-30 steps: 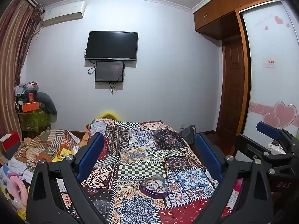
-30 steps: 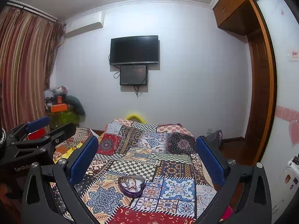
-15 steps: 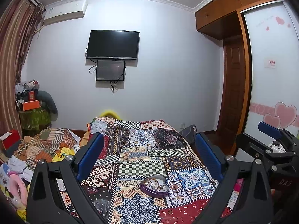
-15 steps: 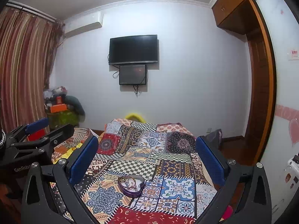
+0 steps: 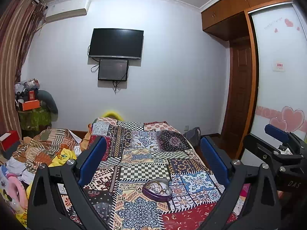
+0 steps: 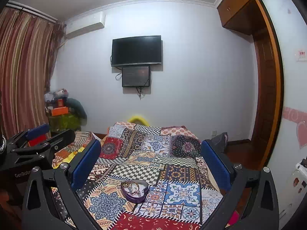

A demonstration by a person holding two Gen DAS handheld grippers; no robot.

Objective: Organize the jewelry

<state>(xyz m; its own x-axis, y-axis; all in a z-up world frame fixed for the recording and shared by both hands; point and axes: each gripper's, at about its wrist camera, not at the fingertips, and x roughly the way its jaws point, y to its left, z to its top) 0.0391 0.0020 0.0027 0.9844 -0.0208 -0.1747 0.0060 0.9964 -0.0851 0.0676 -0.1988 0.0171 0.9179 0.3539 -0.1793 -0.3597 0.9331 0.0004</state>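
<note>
Both pairs of blue-padded fingers stood spread wide with nothing between them: the left gripper point(image 5: 153, 161) and the right gripper point(image 6: 151, 161) hung above the patchwork bedspread point(image 5: 145, 149), apart from it. A purple heart-shaped box point(image 6: 134, 190) lay open on the bedspread, low between the fingers, with tangled jewelry point(image 5: 158, 186) inside.

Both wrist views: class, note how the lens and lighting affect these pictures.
Left wrist view: fisheye bends the wall and wardrobe edges, corners go black, the TV reads sharp. Right wrist view: same bowing of the curtain, dim even light, the heart-shaped box stays clear between open tongs.
</note>
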